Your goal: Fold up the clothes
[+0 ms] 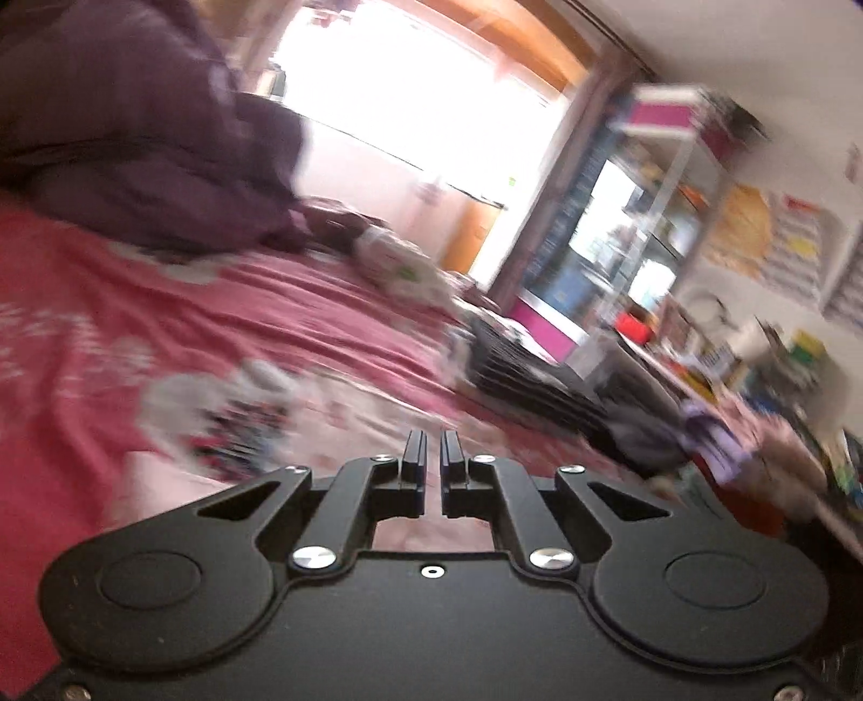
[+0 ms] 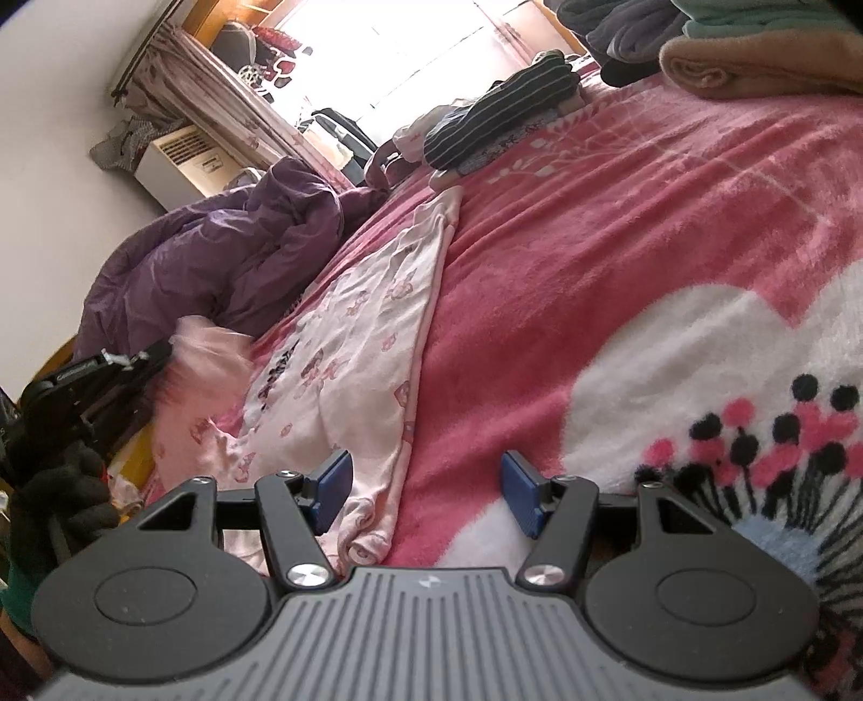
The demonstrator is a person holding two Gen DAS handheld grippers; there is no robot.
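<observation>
Lying along the left side of the bed, the pale pink printed garment [image 2: 350, 345] stretches from the near edge toward the far end, spread over the pink fleece blanket [image 2: 620, 259] that covers the mattress. Its near hem sits bunched just in front of the right gripper [image 2: 426, 493], whose blue-padded fingers [image 2: 331, 488] stand well apart: the left pad rests over the cloth, the right pad over bare blanket, and neither presses on anything.

In the left wrist view the left gripper [image 1: 431, 450] has its two black fingers [image 1: 414, 450] drawn together with only a thin slit between them. That view is heavily blurred, so whether a fold of fabric is pinched there cannot be told; pale pink cloth [image 1: 334, 415] shows just beyond and beneath the fingertips. From the right wrist view the left gripper's black body appears at the left edge of the bed, close to a blurred lifted corner of the pink garment.

A crumpled purple quilted jacket [image 2: 226, 259] is heaped on the left edge of the bed, touching the garment's far left side. A dark striped piece [image 2: 501, 113] lies at the far end of the bed, beyond the garment's tip. At the far right corner a folded tan blanket [image 2: 755, 64] rests on the fleece, with dark clothes [image 2: 625, 38] piled behind it.
</observation>
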